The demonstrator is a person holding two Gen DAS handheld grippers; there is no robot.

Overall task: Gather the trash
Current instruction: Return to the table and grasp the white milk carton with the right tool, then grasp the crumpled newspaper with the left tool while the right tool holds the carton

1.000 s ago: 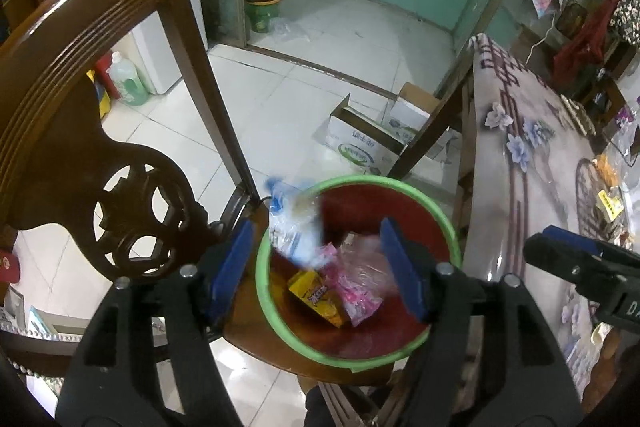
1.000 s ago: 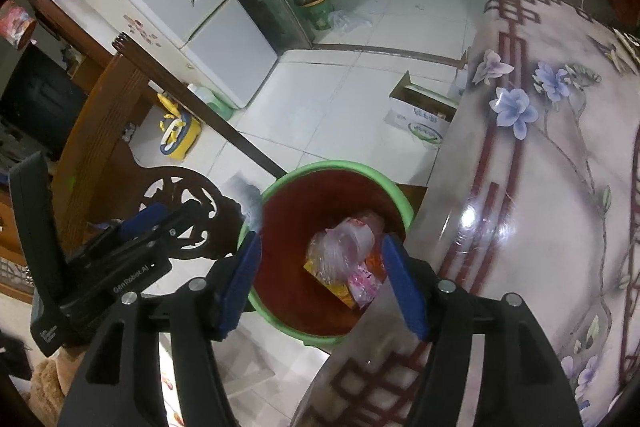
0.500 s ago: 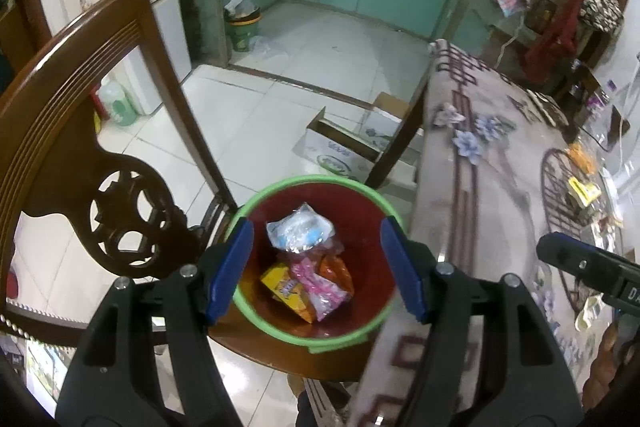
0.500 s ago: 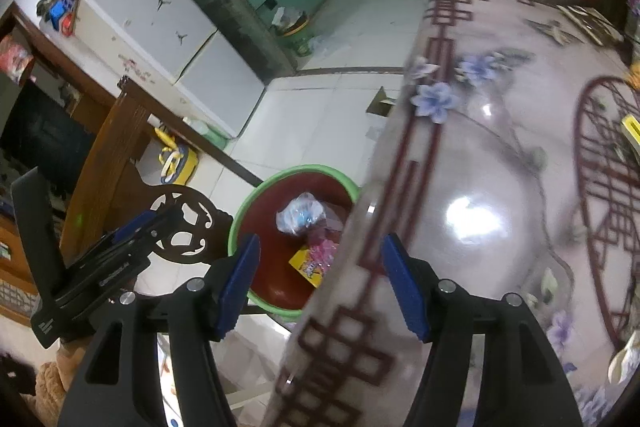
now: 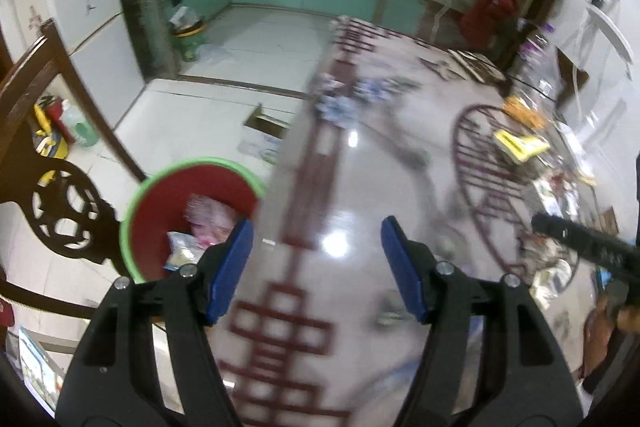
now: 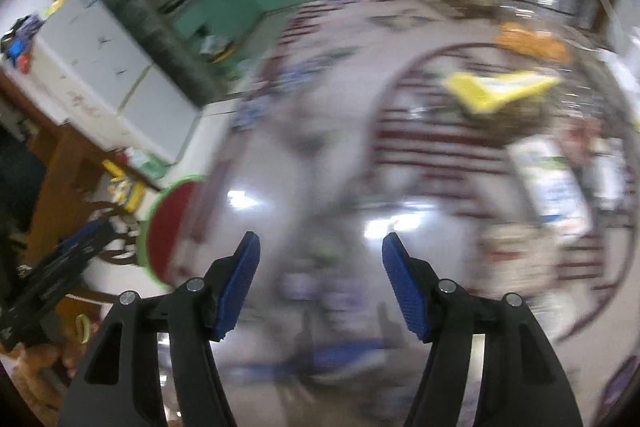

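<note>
Your left gripper (image 5: 316, 265) and right gripper (image 6: 320, 281) both hung over the glossy table (image 5: 352, 187), jaws parted and empty. One red bin (image 5: 160, 211), green-rimmed, stood beside the table's edge with at least two wrappers (image 5: 200, 231) already inside; blur hid an exact count. More trash waited across the table: one yellow packet (image 6: 492, 87), one orange wrapper (image 6: 528, 41) and a blurred scatter nearby, so the job looked partly done.
</note>
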